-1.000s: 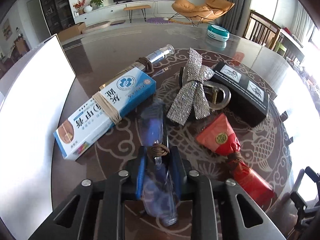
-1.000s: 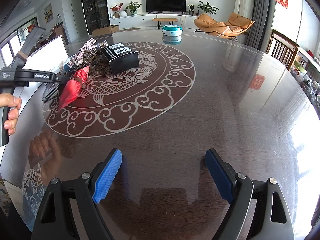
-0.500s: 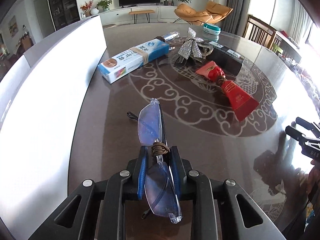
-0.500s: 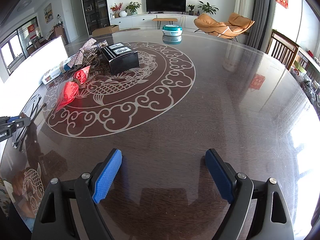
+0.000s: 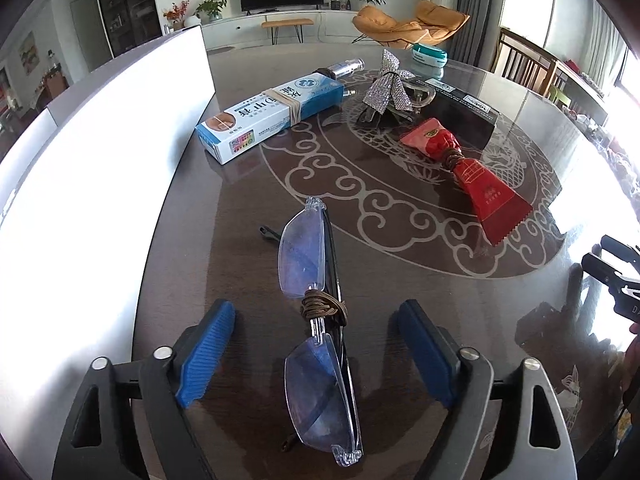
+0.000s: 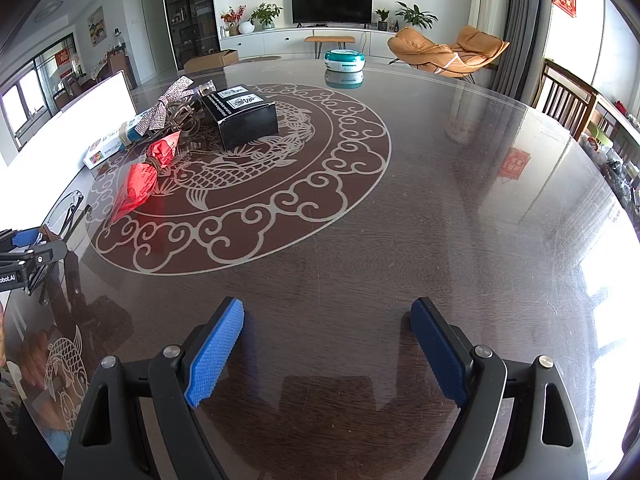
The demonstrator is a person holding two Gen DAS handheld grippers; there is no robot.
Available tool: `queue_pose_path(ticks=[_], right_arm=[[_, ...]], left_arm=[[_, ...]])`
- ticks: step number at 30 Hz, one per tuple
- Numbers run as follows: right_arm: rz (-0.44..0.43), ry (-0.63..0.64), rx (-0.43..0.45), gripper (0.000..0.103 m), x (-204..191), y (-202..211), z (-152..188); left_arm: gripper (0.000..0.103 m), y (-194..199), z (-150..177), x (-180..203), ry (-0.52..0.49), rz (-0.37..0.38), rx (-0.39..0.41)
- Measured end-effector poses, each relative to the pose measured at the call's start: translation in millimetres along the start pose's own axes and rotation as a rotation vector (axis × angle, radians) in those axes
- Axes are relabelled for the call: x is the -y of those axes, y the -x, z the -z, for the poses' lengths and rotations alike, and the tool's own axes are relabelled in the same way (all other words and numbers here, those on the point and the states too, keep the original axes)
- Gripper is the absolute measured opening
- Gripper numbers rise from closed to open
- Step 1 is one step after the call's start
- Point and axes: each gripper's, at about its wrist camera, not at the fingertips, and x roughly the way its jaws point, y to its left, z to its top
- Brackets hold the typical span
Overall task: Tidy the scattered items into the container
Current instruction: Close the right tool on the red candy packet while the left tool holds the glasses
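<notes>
My left gripper is open, its blue pads on either side of folded rimless glasses that lie on the dark table near the front left edge. The white container stands along the table's left edge. Further back lie a blue-white toothpaste box, a silver bow clip, a black box and a red tube. My right gripper is open and empty over bare table; the red tube and black box lie far to its left.
A clear bottle lies behind the toothpaste box. A teal round tin stands at the table's far side. Wooden chairs stand at the right edge. The left gripper shows at the right wrist view's left edge.
My left gripper carried the glasses back from the pile toward the front left edge, then opened and let them go onto the table. The right gripper has not moved.
</notes>
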Motion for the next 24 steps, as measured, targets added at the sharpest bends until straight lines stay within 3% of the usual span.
queue_pose_path(ticks=[3, 24], right_arm=[[0.0, 0.0, 0.0, 0.087, 0.0, 0.0, 0.0], [-0.001, 0.0, 0.0, 0.087, 0.0, -0.1, 0.0]], left_arm=[[0.103, -4.6, -0.8, 1.3, 0.001, -0.001, 0.007], [0.103, -5.6, -0.3, 3.5, -0.002, 0.006, 0.024]])
